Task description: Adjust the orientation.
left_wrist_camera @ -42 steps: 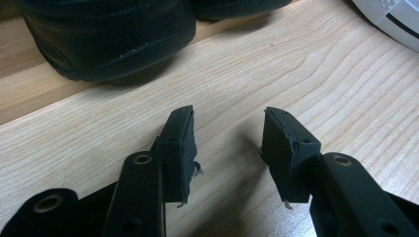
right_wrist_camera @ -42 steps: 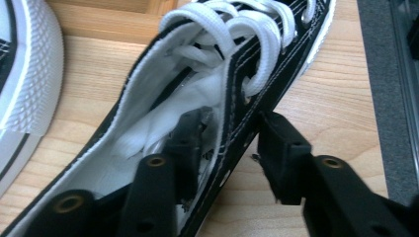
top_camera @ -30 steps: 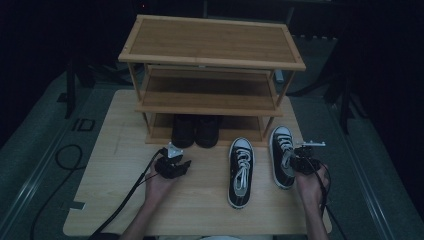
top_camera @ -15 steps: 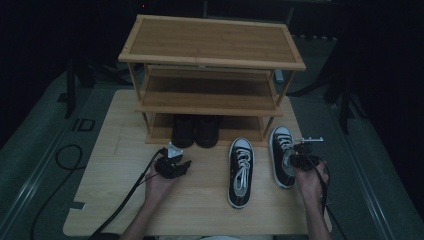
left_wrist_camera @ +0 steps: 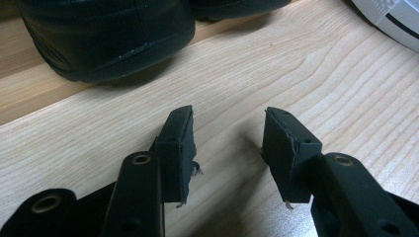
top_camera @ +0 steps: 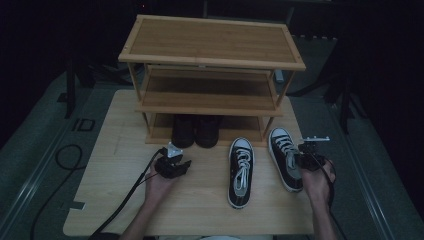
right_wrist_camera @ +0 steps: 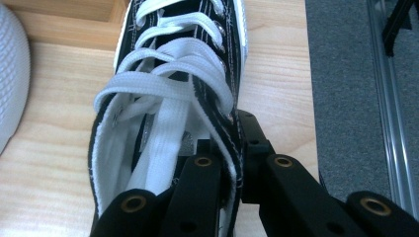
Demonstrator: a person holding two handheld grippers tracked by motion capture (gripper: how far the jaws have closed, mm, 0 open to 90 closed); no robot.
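1. Your right gripper (right_wrist_camera: 237,163) has just been closing and now pinches the side wall of the right sneaker (right_wrist_camera: 168,98) by its opening, one jaw inside the shoe and one outside.
2. That sneaker (top_camera: 285,159) lies on the table (top_camera: 115,200) at the shelf's right front corner, toe towards the shelf.
3. The other sneaker (top_camera: 241,171) lies just left of it, apart.
4. Your left gripper (left_wrist_camera: 227,148) rests low over bare table with its jaws apart, nothing between them.
5. The wooden shoe rack (top_camera: 212,45) holds a pair of black shoes (top_camera: 195,131) on its bottom shelf, just ahead of the left gripper (top_camera: 175,167).
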